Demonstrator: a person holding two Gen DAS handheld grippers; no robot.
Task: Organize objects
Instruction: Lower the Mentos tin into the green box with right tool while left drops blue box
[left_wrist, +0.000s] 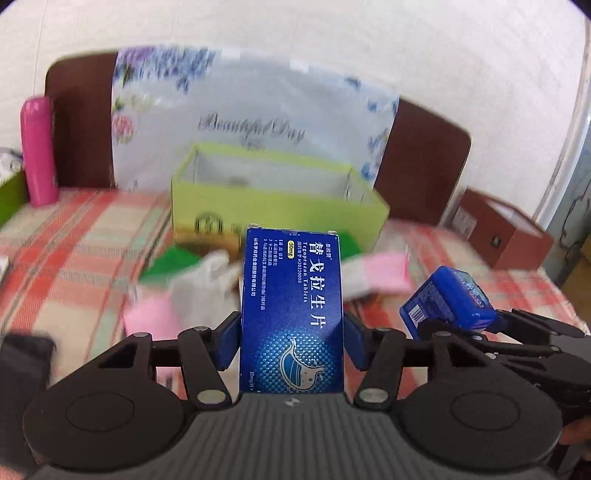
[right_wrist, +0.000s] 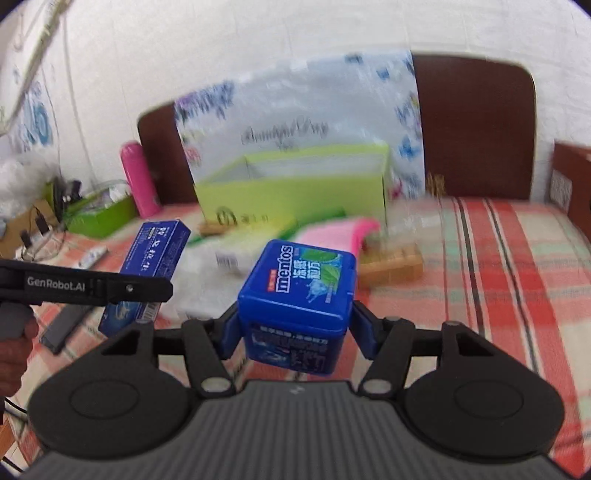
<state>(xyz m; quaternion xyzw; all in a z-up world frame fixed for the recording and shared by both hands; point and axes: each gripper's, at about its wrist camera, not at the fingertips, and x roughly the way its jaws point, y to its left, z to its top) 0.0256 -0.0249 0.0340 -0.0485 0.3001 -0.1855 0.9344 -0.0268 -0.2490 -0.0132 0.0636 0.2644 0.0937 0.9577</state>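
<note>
Plaid bedspread (right_wrist: 498, 258), white wall (right_wrist: 295, 29); L gripper (left_wrist: 291, 341) clamps tablet box (left_wrist: 291, 306), R gripper (right_wrist: 295, 332) clamps Mentos tub (right_wrist: 299, 291).

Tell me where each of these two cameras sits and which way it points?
Left wrist view: rides on the left tongs, looking forward over the medicine box they clamp toward the green box; the right tongs show at right.
Right wrist view: rides on the right tongs, looking over the mint tin toward the same green box; the left tongs and a hand show at left.
Shared: green box, pink bottle, checked cloth.
</note>
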